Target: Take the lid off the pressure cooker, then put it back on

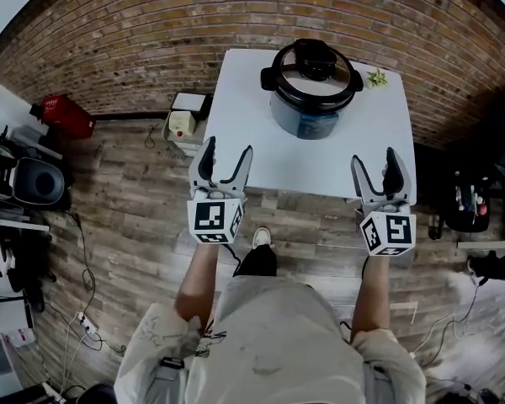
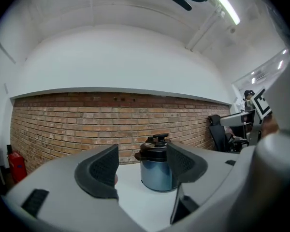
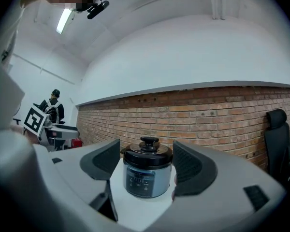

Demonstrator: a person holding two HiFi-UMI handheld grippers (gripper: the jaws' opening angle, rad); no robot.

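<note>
Your left hand-held gripper [image 1: 227, 150] and right hand-held gripper [image 1: 374, 158]: jaws of both wide apart, holding nothing, at the near edge of the worktop [image 1: 244, 133]. Pressure cooker [image 1: 313, 108], lid [image 1: 313, 67] seated: ahead of both, between them, well clear of either.

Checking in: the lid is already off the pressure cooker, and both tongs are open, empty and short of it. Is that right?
No. The lid sits on the pressure cooker, as the head view shows. The rest holds: the left tongs and right tongs are open, empty and short of it.
</note>
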